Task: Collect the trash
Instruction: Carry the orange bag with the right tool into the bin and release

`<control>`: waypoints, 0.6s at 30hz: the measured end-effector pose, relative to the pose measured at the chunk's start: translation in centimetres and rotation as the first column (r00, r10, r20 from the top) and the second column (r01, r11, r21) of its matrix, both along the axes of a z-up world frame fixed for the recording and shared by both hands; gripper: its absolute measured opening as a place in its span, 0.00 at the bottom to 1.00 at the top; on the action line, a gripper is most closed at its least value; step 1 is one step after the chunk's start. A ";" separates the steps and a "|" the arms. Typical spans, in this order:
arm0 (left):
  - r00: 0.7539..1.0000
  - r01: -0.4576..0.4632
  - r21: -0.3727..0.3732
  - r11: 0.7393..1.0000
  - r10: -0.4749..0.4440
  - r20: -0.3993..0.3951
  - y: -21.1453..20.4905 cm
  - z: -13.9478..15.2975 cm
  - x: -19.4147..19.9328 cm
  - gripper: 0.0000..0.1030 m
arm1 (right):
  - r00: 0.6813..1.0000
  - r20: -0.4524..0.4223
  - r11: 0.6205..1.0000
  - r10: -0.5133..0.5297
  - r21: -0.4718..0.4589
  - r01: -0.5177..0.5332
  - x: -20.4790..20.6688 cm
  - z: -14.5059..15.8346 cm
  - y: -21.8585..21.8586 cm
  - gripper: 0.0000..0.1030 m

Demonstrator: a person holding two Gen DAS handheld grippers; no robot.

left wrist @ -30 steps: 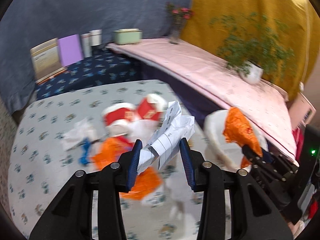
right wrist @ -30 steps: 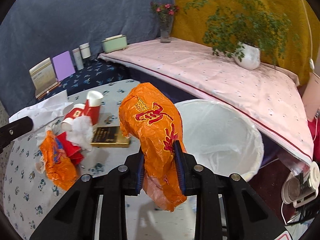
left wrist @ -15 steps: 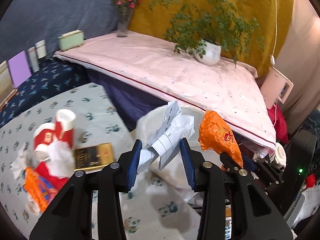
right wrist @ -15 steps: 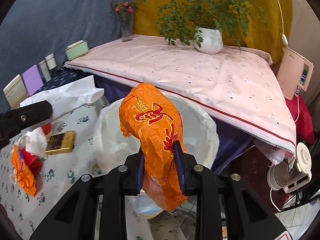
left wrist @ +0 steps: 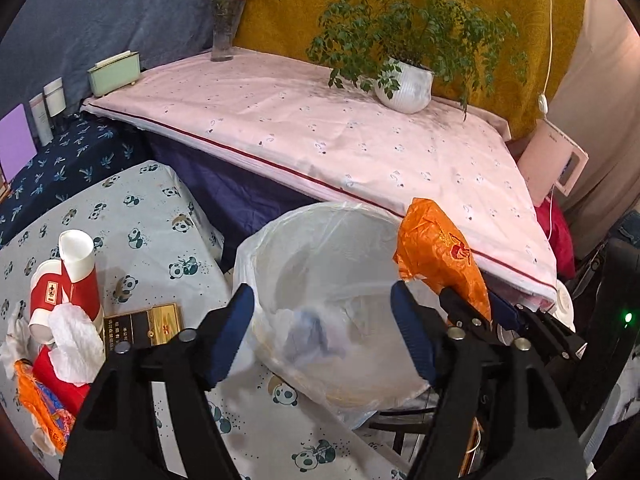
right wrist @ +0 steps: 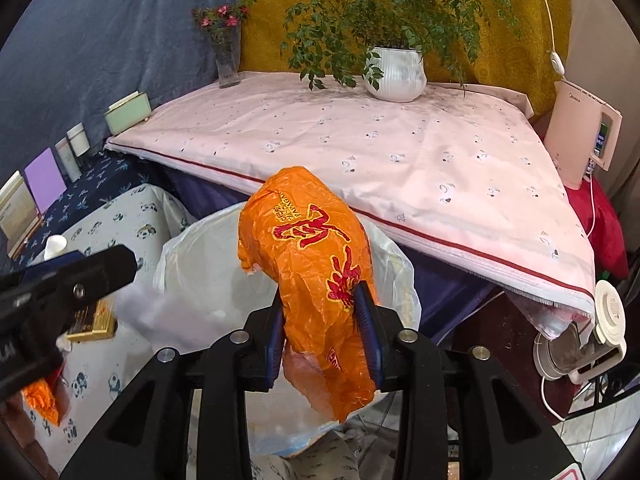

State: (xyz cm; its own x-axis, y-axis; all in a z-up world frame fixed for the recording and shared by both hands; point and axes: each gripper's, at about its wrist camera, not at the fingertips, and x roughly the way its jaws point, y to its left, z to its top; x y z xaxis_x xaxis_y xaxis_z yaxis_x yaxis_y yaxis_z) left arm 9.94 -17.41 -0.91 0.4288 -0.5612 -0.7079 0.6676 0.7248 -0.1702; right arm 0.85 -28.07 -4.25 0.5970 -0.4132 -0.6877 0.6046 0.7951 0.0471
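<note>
In the left wrist view our left tongs (left wrist: 322, 320) stand wide apart with nothing between them, above the white-lined trash bin (left wrist: 320, 248) that sits just off the right edge of the panda-print worktop (left wrist: 152, 216). A blurred pale scrap (left wrist: 312, 332) shows inside the liner. Near the worktop's left edge lie red paper cups (left wrist: 64, 280), a crumpled tissue (left wrist: 76, 344), a gold-and-black box (left wrist: 142, 324) and an orange wrapper (left wrist: 40, 404).

In the right wrist view our right tongs (right wrist: 322, 328) are clamped on an orange plastic bag (right wrist: 312, 264) with red lettering, held over the bin's open mouth (right wrist: 200, 280). The left tongs (right wrist: 60, 284) reach in from the left.
</note>
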 end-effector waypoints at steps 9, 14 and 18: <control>0.997 -0.070 -0.008 0.997 0.070 0.010 2.6 0.6 0.4 0.79 | 0.999 0.027 0.999 0.024 -0.025 -0.023 0.8 1.3 0.9 0.44; 0.993 -0.115 -0.015 0.993 0.115 0.015 4.5 1.1 0.5 0.80 | 0.998 0.047 0.999 0.039 -0.039 -0.037 0.9 2.4 2.0 0.46; 0.987 -0.162 -0.018 0.987 0.162 0.011 6.5 1.3 0.6 0.81 | 0.997 0.060 0.997 0.058 -0.047 -0.055 0.9 3.4 3.2 0.49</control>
State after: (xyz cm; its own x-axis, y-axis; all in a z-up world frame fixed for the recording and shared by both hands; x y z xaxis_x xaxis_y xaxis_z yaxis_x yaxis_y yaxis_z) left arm 10.58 -10.93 0.38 0.5235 -0.4951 -0.6934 0.5434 0.8208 -0.1759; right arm 1.76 -24.90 -0.89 0.6605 -0.4076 -0.6305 0.5561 0.8299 0.0460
